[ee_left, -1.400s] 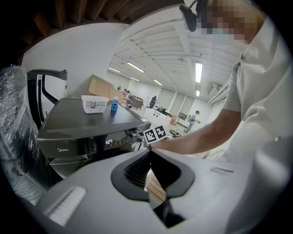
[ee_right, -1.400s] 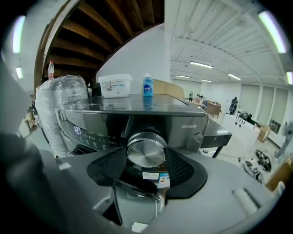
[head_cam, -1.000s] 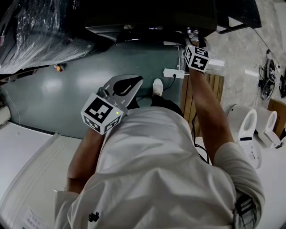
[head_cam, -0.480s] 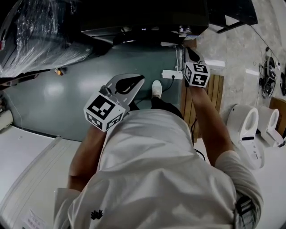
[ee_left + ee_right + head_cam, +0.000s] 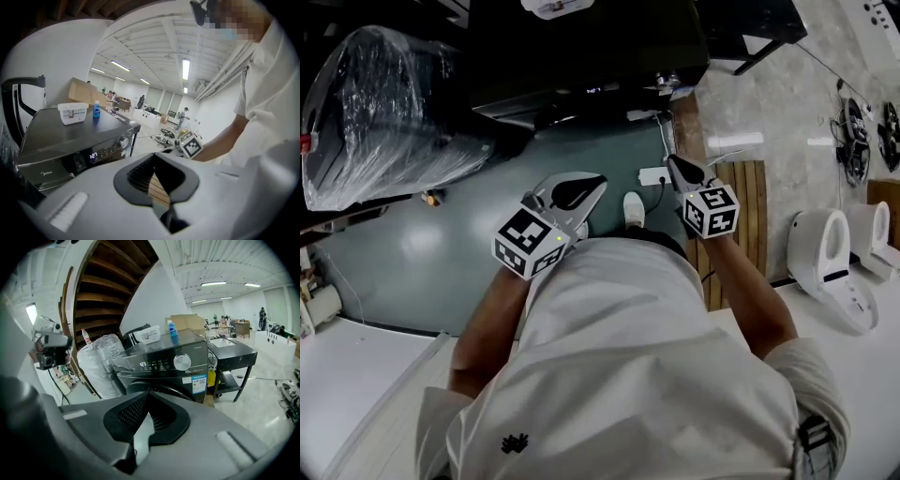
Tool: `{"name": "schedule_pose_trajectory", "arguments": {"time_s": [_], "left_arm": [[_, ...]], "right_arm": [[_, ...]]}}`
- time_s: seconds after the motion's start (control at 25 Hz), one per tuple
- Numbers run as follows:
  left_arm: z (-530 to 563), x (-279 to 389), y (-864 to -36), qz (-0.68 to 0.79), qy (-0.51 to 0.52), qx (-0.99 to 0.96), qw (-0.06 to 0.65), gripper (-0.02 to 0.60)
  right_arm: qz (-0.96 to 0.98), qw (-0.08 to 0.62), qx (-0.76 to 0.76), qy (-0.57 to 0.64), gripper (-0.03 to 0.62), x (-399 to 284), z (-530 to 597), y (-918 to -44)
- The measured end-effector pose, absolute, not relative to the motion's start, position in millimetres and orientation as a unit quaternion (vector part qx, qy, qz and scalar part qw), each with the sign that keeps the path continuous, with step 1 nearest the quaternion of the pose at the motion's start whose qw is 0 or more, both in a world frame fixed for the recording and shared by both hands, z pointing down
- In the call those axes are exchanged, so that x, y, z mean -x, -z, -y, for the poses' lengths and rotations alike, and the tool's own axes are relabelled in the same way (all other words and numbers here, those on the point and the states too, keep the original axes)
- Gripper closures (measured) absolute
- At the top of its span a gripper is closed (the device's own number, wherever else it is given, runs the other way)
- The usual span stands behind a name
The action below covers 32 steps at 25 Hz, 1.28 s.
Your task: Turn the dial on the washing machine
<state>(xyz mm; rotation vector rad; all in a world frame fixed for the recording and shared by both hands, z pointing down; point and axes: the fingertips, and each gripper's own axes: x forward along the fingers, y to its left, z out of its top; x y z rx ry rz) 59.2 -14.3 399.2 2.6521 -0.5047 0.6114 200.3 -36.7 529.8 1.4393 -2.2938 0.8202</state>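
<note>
The dark washing machine (image 5: 581,56) stands at the top of the head view; its round silver dial (image 5: 182,362) is on the front panel beside a lit display. The dial (image 5: 124,142) also shows small in the left gripper view. My right gripper (image 5: 149,392) is shut and holds nothing. It hangs well back from the dial, pointing at the machine's front. In the head view this right gripper (image 5: 677,164) is over the floor by the wooden mat. My left gripper (image 5: 581,183) is also shut and holds nothing, raised in front of my chest.
A plastic-wrapped bundle (image 5: 384,112) lies left of the machine. A white box (image 5: 149,335) and a blue bottle (image 5: 172,329) stand on the machine's top. A black table (image 5: 232,352) is to its right. A wooden slat mat (image 5: 750,216), a power strip (image 5: 652,175) and white toilets (image 5: 825,253) are on the floor.
My right gripper has come away from the machine's panel and drawn back toward my body, its jaws now shut. The view has pulled back from the machine. The left gripper has barely moved.
</note>
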Motion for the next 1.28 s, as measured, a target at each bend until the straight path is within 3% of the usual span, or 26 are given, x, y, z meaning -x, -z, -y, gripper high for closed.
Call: {"name": "schedule_pose_trajectory", "arguments": {"time_s": [0.68, 1.28], "left_arm": [[-4, 20, -399, 0.110, -0.221, -0.953, 0.178, 0.525], [-19, 67, -396, 0.082, -0.207, -0.958, 0.179, 0.525]], "right_arm": [[0.791, 0.119, -0.548, -0.246, 0.594, -120, -37, -437], [0.783, 0.121, -0.568, -0.221, 0.594, -76, -58, -413]]}}
